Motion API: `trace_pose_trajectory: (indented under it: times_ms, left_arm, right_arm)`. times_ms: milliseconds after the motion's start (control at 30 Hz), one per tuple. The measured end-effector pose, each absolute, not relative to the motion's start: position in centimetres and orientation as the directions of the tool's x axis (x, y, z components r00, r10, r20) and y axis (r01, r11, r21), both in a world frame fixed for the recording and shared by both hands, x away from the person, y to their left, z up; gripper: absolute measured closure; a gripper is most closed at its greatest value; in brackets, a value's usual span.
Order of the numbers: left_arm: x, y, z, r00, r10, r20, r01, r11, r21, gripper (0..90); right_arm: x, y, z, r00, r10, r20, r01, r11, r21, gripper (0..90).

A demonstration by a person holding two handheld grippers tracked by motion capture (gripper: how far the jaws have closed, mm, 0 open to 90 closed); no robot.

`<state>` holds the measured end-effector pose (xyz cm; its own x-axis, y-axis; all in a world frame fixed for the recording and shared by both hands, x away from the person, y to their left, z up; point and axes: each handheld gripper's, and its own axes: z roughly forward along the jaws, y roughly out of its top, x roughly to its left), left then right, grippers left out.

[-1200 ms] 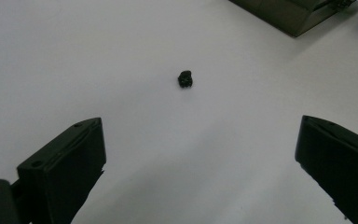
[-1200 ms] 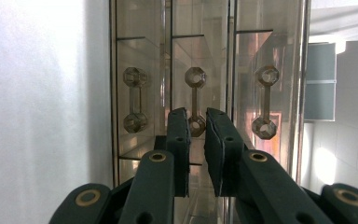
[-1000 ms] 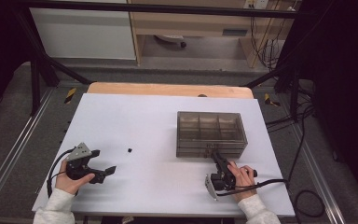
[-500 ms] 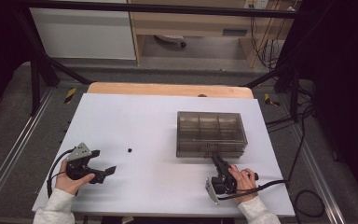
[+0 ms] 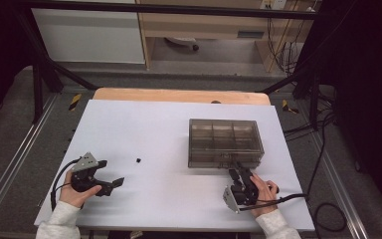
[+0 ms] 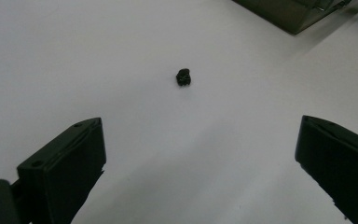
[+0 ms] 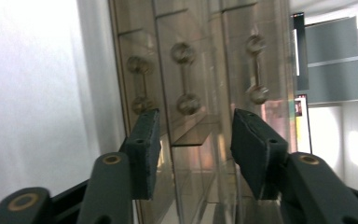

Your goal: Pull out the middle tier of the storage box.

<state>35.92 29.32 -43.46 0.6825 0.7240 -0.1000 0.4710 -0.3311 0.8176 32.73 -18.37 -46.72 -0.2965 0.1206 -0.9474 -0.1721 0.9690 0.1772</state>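
Box [image 5: 225,143] latch is sitting between your right gripper [image 7: 193,140] jaws, which have just been opening; keep them centred while closing.

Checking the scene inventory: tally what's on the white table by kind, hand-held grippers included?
Clear compartment box: 1
Small black part: 1
Hand-held grippers: 2, left hand-held gripper open near the black part, right hand-held gripper at the box's near edge, jaws just opening
Total: 4
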Motion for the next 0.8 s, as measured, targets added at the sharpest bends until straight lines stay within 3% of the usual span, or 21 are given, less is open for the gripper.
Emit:
trace_pose_trajectory:
  times_ms: [233,800]
  left_arm:
    - [35.9,29.3,-43.5,0.683,0.724,-0.099,0.471,-0.333,0.817,1.1]
    - [35.9,29.3,-43.5,0.683,0.724,-0.099,0.47,-0.332,0.818,1.1]
  right_arm:
    - [33.7,-18.5,-47.2,-0.323,0.123,-0.938,-0.138,0.975,0.175,44.4]
    - [33.9,-18.7,-46.7,-0.304,0.079,-0.95,-0.16,0.978,0.133,60.1]
